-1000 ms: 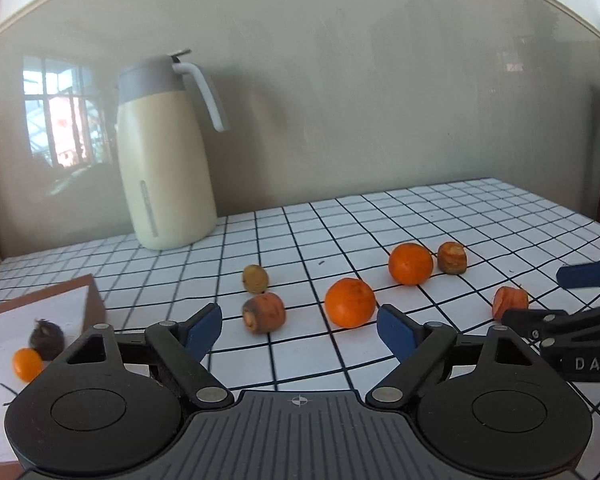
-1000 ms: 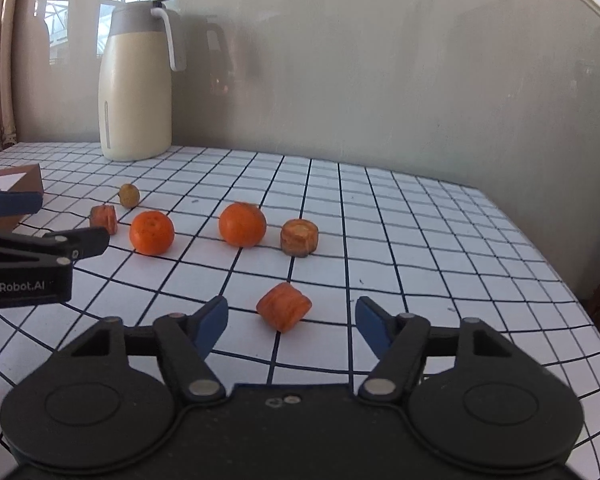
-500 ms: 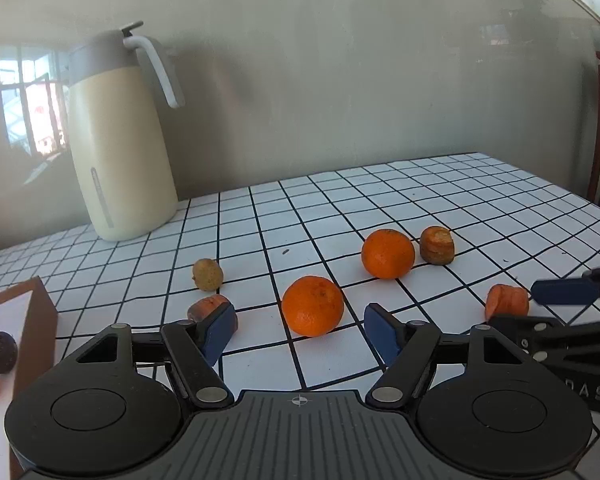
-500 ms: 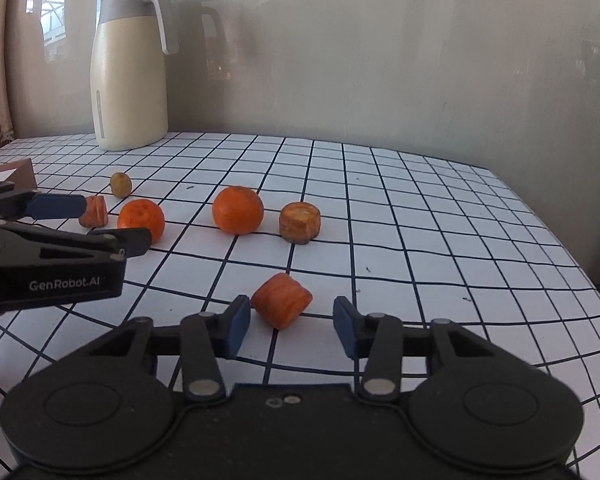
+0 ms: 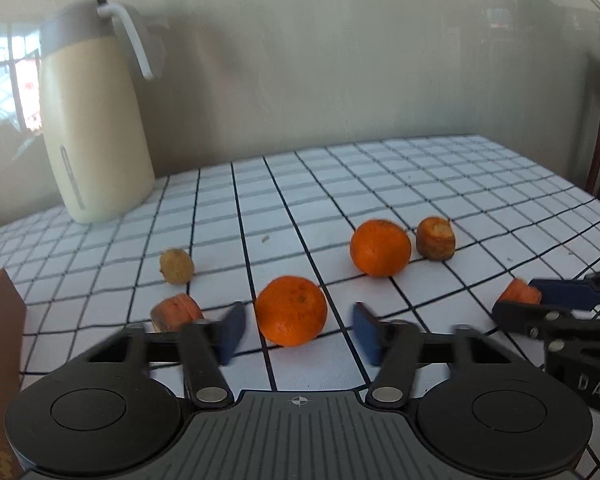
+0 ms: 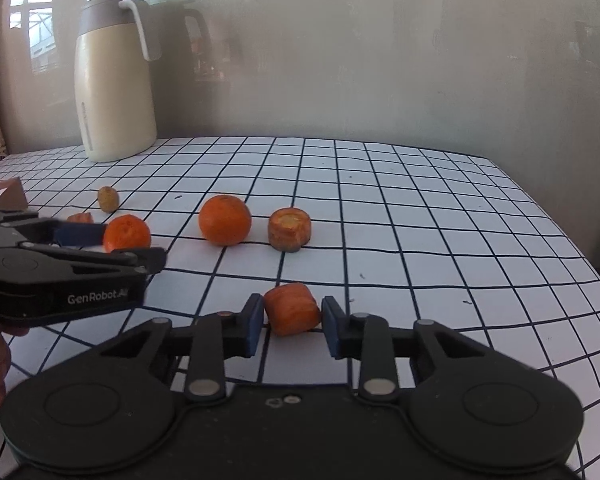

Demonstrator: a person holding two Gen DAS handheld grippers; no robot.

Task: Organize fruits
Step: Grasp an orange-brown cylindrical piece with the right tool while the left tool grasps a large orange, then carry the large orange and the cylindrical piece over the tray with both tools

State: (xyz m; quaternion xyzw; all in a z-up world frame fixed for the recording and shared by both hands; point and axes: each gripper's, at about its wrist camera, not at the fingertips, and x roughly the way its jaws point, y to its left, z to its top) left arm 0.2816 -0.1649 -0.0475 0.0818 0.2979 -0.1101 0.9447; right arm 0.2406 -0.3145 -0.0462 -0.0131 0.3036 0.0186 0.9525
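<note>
Already my right gripper (image 6: 288,322) has clamped the orange carrot chunk (image 6: 292,309); my left gripper (image 5: 296,330), just closing, brackets a round orange tangerine (image 5: 291,310) untouched. Four more pieces wait on the checked bench (image 6: 420,220).

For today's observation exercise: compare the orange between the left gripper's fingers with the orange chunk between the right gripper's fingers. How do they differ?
The orange is a whole round fruit; the orange chunk is a short cut cylinder lying on its side.
The orange has pebbled peel; the chunk has flat ends and ridged sides.
The left gripper shows gaps beside the orange; the right gripper pinches the chunk.
Both are orange and lie on the checked tablecloth.
</note>
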